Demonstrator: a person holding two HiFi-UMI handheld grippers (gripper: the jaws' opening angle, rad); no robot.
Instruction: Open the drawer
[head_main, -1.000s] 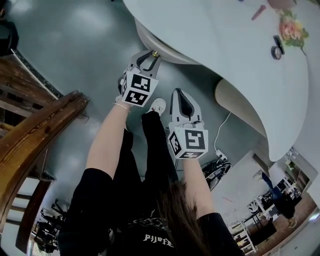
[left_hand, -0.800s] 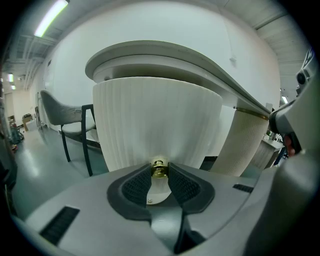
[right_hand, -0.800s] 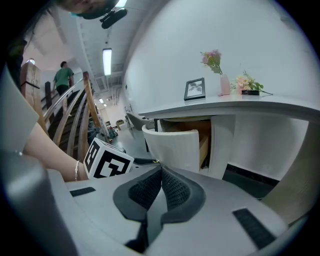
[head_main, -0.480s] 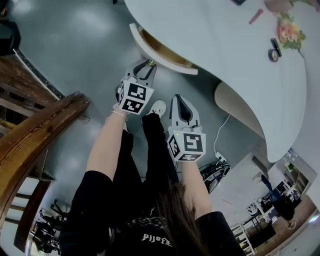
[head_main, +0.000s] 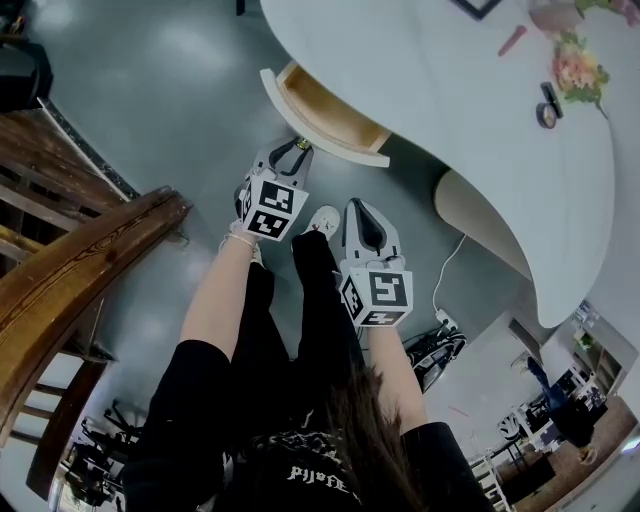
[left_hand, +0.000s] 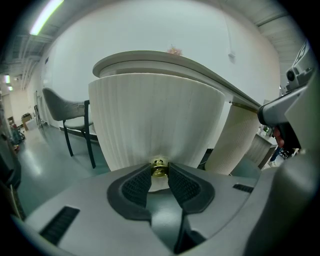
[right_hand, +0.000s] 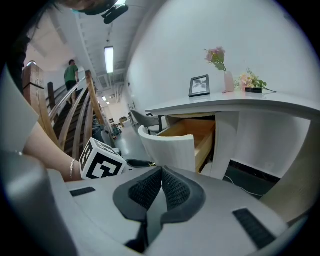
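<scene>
A white curved-front drawer (head_main: 320, 130) stands pulled out from under the white table (head_main: 450, 110), its wooden inside (right_hand: 192, 131) showing. My left gripper (head_main: 297, 146) is shut on the drawer's small brass knob (left_hand: 159, 168), which sits between the ribbed pads (left_hand: 136, 186). The ribbed drawer front (left_hand: 155, 125) fills the left gripper view. My right gripper (head_main: 363, 213) hangs to the right and nearer to me, below the drawer, shut with nothing between its pads (right_hand: 175, 189).
A wooden stair rail (head_main: 70, 280) runs at the left. On the table lie flowers (head_main: 578, 60), a small round case (head_main: 547, 112) and a framed picture (right_hand: 199, 85). A grey chair (left_hand: 67, 112) stands beyond the drawer. A cable (head_main: 447, 260) trails on the floor.
The drawer has slid out from under the table toward me, drawn by the left gripper on its knob. The right gripper has kept still.
</scene>
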